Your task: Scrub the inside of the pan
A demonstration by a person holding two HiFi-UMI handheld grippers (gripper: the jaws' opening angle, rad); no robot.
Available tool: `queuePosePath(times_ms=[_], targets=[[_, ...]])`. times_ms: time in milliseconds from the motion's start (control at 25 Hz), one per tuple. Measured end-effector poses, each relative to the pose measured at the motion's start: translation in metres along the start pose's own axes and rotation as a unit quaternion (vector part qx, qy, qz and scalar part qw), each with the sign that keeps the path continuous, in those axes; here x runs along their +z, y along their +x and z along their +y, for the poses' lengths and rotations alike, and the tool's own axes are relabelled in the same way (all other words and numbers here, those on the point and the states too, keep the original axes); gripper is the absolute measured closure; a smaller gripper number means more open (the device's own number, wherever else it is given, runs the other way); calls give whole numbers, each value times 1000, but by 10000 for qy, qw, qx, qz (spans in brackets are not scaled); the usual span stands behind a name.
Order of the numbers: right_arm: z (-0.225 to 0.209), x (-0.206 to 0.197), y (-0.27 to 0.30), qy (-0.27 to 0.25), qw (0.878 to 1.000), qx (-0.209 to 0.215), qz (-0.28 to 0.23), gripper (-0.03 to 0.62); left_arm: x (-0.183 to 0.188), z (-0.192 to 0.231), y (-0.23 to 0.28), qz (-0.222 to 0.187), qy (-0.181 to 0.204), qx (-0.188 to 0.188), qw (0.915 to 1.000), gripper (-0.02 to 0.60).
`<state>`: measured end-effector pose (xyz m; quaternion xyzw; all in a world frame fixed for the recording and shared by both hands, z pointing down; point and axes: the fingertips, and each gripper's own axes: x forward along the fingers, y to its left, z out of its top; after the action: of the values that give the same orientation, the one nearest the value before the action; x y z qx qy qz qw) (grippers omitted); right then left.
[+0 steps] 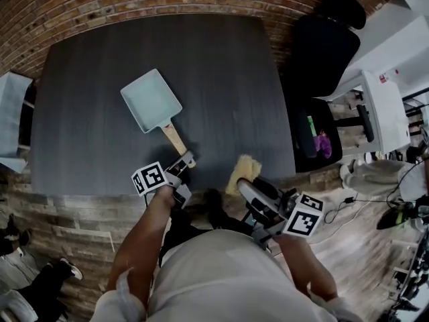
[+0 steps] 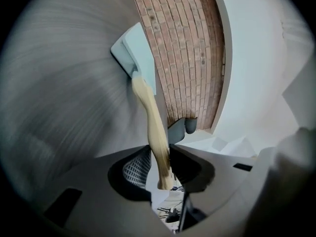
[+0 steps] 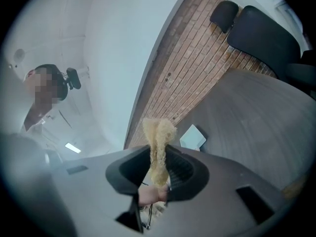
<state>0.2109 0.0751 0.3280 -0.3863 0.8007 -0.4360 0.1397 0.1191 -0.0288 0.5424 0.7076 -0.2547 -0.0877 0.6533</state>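
Head view. The dark desk (image 1: 221,79) fills the centre of the frame. Its far edge runs along the brick wall (image 1: 134,5) at the top, and its near edge lies just above the person's torso.

The pale square pan (image 1: 151,101) rests left of centre on the desk, well clear of every edge. Its wooden handle (image 1: 173,138) slants toward the lower right. Bare desk surface surrounds the pan, and the widest stretch is to its right.

The left hand-held gripper (image 1: 184,161) sits at the near edge, its jaws closed on the tip of the handle. The right hand-held gripper (image 1: 247,185) hovers at the near edge right of centre, well apart from the pan. It pinches a yellow sponge (image 1: 240,172), which stands up between its jaws.

A black office chair (image 1: 328,45) stands beyond the desk's right edge in the upper right. White furniture (image 1: 385,113) and floor cables (image 1: 355,196) crowd the right margin. A pale object (image 1: 13,113) adjoins the desk's left edge.
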Motion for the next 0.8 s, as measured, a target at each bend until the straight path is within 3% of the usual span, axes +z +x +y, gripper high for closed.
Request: queuePosePath(times_ms=[400, 800], targets=[[-1, -26, 39, -49, 9995, -279, 109, 501, -38, 5, -47, 726, -161, -107, 9972, 483], [0, -53, 86, -195, 9980, -474, 377, 502, -71, 12, -92, 1808, 8, -132, 9834, 485]])
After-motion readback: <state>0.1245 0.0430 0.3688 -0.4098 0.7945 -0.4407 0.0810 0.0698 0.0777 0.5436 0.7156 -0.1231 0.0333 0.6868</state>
